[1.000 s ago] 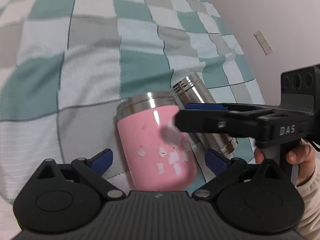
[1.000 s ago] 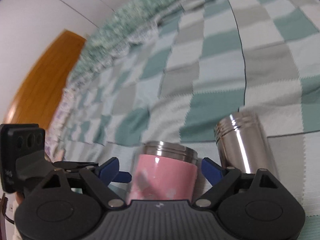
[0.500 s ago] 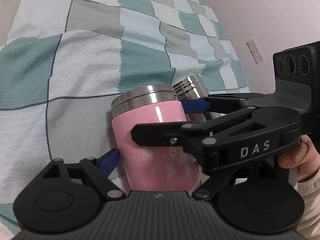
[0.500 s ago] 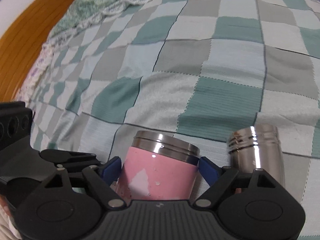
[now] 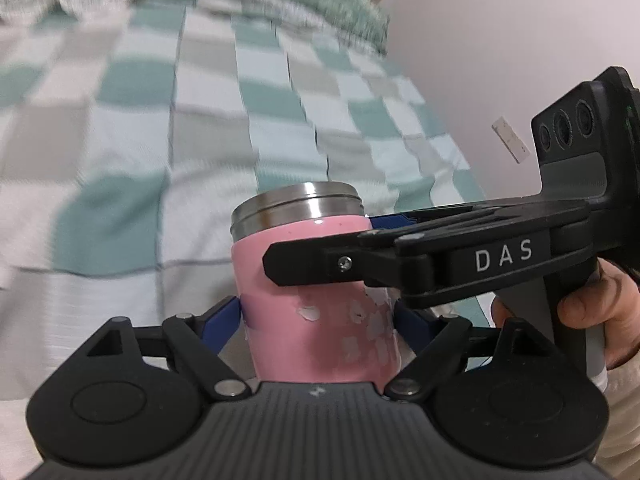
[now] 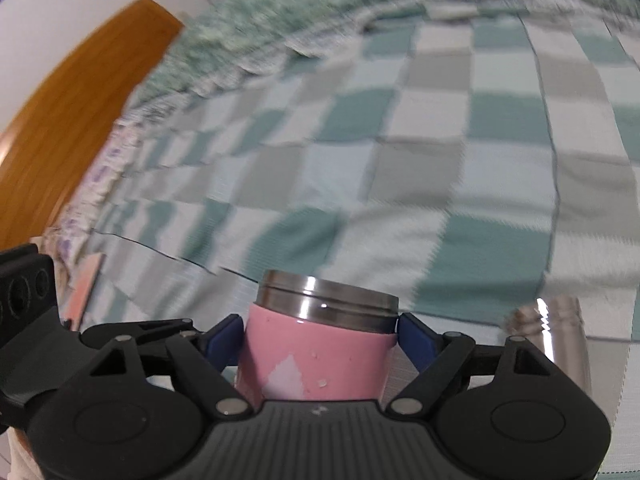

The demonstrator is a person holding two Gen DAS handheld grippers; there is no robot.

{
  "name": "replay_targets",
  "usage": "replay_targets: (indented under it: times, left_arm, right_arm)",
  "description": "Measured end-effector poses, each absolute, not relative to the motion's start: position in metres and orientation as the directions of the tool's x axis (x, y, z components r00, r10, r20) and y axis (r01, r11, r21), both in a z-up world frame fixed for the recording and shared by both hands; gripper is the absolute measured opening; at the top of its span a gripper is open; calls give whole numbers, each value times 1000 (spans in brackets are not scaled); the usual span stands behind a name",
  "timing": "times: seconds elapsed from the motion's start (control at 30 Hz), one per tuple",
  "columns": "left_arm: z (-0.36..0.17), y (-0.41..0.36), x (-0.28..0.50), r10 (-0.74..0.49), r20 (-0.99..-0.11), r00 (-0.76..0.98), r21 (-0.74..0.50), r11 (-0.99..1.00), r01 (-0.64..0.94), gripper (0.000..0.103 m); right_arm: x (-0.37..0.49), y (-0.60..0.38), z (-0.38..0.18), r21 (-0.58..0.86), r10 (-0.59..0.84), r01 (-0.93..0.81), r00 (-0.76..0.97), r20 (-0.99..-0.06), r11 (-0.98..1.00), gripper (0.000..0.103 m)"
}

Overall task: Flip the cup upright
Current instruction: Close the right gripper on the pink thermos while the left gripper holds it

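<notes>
— Between both sets of fingers, that was where I had the pink cup point(image 5: 320, 300), lifted above the checked bedspread point(image 5: 120, 152) with its steel threaded end pointing away from both cameras.

— Both claws on it at once? Why?

— My left gripper point(image 5: 320, 320) was clenched on the lower pink body, blue pads pressed to each side. My right gripper point(image 6: 320, 338) was clamped higher up, just under the steel band, coming in across the left one at roughly a right angle. I judged that two crossed grips kept a smooth, round cup from spinning or slipping while it turned.

— Was it upright, then?

— I could not say for certain. The background was smeared in both wrist views, so I took it that everything was swinging mid-flip. Whether the steel end was the mouth or the base, I could not tell from those angles.

— Anything nearby to worry about?

— A plain steel cup point(image 6: 560, 344) stood close off to the right in the right wrist view, on the bedspread. I judged it near enough to knock when the pink one came down. The soft bedding was another concern: a tall cup set on it could tip, so I'd have wanted it level before either claw let go.
</notes>
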State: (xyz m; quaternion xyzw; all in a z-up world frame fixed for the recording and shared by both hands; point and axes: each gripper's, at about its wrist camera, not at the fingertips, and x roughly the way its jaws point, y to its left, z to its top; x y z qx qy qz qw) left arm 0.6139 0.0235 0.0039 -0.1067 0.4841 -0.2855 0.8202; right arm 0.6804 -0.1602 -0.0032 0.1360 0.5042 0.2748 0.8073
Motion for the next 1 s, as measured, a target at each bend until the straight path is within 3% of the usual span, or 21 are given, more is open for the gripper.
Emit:
replay_targets:
  times: [0.27,0.53,0.8,1.0]
  left_arm:
    - [66,76,541,-498,-703,507,-378,866,327,84]
    - [61,122,457,-459,-667,587,-388,887,252,84]
    - [9,179,435,-463,-716,522,-483,869,108,83]
    - [-50,210,443,-453,-771,447,-501,865,14,82]
  right_arm:
    - [629,-105,60,508,656,-427,361,-663,748,84]
    - [548,-57,69,474,690,-525,363,-626,707,84]
    - [535,0,25,501,663,-512,197,-722,698,84]
    - [525,51,-24,439,561,-510,106,-821,740,83]
